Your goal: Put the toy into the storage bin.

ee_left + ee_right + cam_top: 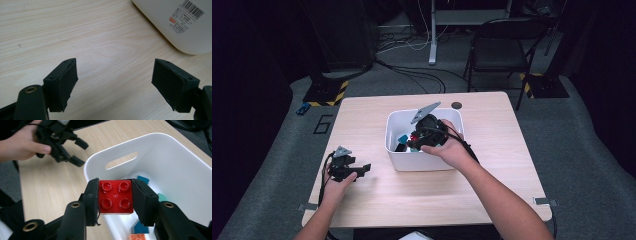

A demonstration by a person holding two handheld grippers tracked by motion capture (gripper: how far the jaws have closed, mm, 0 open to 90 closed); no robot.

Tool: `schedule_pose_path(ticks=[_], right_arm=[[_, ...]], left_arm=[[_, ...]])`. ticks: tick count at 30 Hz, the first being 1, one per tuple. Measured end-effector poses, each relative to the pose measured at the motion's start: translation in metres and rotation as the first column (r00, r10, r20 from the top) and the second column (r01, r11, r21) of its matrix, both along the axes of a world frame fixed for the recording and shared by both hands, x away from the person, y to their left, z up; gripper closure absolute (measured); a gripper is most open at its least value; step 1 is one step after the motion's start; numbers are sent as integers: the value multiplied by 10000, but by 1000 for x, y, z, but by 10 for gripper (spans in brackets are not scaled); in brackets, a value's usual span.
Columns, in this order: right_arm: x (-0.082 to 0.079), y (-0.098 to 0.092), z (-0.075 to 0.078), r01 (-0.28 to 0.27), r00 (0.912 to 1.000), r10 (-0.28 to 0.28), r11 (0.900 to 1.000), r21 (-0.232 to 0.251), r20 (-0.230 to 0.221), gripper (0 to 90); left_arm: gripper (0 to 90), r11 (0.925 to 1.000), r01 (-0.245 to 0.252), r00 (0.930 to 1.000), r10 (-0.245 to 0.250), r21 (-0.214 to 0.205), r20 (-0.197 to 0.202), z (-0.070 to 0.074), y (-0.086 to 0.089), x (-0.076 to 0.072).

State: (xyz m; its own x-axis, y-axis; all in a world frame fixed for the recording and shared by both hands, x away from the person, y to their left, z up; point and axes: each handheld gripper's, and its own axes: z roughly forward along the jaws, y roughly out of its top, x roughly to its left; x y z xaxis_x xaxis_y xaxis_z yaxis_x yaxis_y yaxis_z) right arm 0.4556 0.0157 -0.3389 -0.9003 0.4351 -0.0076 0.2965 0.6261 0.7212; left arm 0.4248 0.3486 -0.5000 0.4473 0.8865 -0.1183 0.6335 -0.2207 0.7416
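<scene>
The right hand-held gripper [115, 196] was clamped on a red building block [115, 197], with one black pad pressed on each side of it. The block had four round studs on its top and it was held above the inside of the white bin [180, 167]. In the bin, below the block, lay some teal blocks [143, 180] and an orange block [137, 237]. In the high view the right hand-held gripper [416, 138] was over the bin [394, 150], which stood near the middle of the wooden desk [492, 170]. The left hand-held gripper [113, 82] had its jaws wide apart with nothing between them, only the bare desk [100, 37] under it. It was near the left side of the bin [160, 20], not touching it.
</scene>
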Motion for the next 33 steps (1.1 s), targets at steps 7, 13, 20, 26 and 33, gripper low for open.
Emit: schedule_pose_path(ticks=[7, 13, 20, 26, 33], right_arm=[[24, 7, -7, 527, 9985, -526, 9986, -53, 122, 585], [40, 16, -11, 633, 9980, -633, 9979, -95, 39, 585], [57, 25, -24, 824, 9965, -825, 9966, -93, -102, 585], [72, 31, -37, 1054, 9941, -1059, 9942, -228, -232, 585], [85, 33, -47, 1340, 9903, -1348, 9907, -246, -341, 584]], left_arm=[[203, 10000, 39, 9999, -38, -64, 123, 0, -1, -1], [203, 9999, 71, 9999, -70, -87, 107, 0, 0, -1], [203, 9999, 134, 9999, -134, -61, 35, 1, 0, -1], [204, 9999, 117, 9999, -116, -100, 103, 1, 0, -1], [204, 9999, 136, 9999, -136, -99, 47, 0, 0, 0]])
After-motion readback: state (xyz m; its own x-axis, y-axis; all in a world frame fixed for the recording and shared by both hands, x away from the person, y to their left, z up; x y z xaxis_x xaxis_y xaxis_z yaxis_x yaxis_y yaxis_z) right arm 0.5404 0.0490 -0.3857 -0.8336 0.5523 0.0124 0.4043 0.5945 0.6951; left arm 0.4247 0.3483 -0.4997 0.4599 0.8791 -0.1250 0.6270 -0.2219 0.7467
